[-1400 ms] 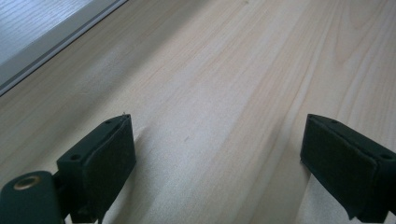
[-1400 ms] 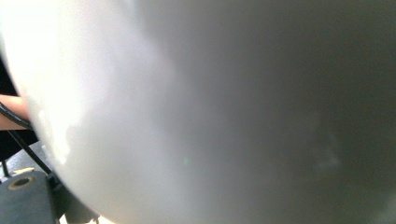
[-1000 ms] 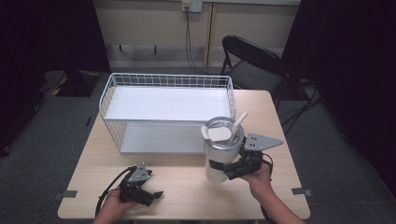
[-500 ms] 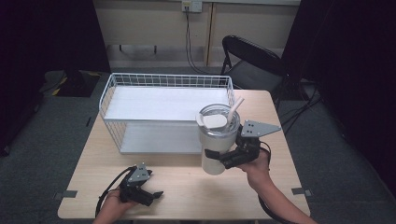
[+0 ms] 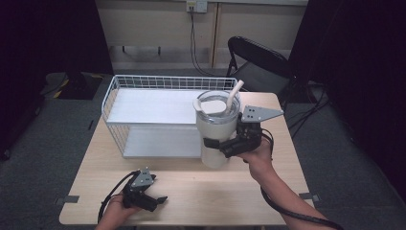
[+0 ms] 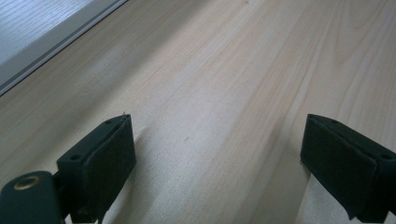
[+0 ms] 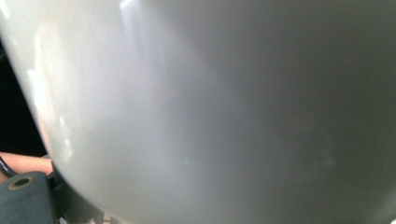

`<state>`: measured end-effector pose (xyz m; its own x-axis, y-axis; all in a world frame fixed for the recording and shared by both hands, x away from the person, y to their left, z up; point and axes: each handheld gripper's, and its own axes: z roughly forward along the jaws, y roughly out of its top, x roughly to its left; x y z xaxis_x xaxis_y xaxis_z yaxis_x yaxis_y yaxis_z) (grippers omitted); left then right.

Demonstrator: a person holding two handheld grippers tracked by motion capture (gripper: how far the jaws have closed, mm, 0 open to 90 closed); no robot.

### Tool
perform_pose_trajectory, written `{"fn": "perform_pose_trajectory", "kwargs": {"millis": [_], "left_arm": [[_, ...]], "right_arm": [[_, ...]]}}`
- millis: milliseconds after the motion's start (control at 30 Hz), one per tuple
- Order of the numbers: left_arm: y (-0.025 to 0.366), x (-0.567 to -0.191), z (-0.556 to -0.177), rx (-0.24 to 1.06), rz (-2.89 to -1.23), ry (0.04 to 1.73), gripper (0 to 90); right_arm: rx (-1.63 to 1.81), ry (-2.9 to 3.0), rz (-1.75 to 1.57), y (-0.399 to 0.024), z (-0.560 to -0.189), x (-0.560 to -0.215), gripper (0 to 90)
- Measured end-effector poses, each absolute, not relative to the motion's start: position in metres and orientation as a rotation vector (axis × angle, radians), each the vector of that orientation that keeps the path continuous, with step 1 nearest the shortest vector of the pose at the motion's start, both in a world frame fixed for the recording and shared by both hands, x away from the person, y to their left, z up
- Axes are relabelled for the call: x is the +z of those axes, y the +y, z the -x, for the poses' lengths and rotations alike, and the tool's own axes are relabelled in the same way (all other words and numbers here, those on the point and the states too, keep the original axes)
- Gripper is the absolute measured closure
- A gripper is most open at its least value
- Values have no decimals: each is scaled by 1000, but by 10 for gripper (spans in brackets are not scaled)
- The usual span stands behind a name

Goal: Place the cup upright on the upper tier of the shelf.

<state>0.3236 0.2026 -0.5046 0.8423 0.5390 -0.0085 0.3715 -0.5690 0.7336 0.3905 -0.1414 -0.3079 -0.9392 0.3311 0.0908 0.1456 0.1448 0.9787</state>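
No writing or brand can be read on anything here. The right tool [image 5: 221, 146] is clamped around the lower body of the tumbler [image 5: 216, 128], a pale cup with a lid and a straw [image 5: 233, 95], held upright above the bench [image 5: 249, 191] just in front of the right end of the wire rack [image 5: 143, 115]. In the right gripper view the tumbler's [image 7: 224, 107] grey wall sits right up against the camera. The rack, white with two flat shelves, stands at the back of the bench. The left tool [image 5: 152, 201] rests low at the near left edge, jaws apart and holding nothing; between them lies bare wood. A black chair [image 5: 258, 62] stands behind the bench.
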Motion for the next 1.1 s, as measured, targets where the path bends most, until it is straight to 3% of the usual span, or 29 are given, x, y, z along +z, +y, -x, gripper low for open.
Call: {"fn": "perform_pose_trajectory", "kwargs": {"millis": [1100], "left_arm": [[203, -504, -324, 275, -2237, 660, 95]], "right_arm": [[1865, 2231, -539, -114, -439, -240, 75]]}}
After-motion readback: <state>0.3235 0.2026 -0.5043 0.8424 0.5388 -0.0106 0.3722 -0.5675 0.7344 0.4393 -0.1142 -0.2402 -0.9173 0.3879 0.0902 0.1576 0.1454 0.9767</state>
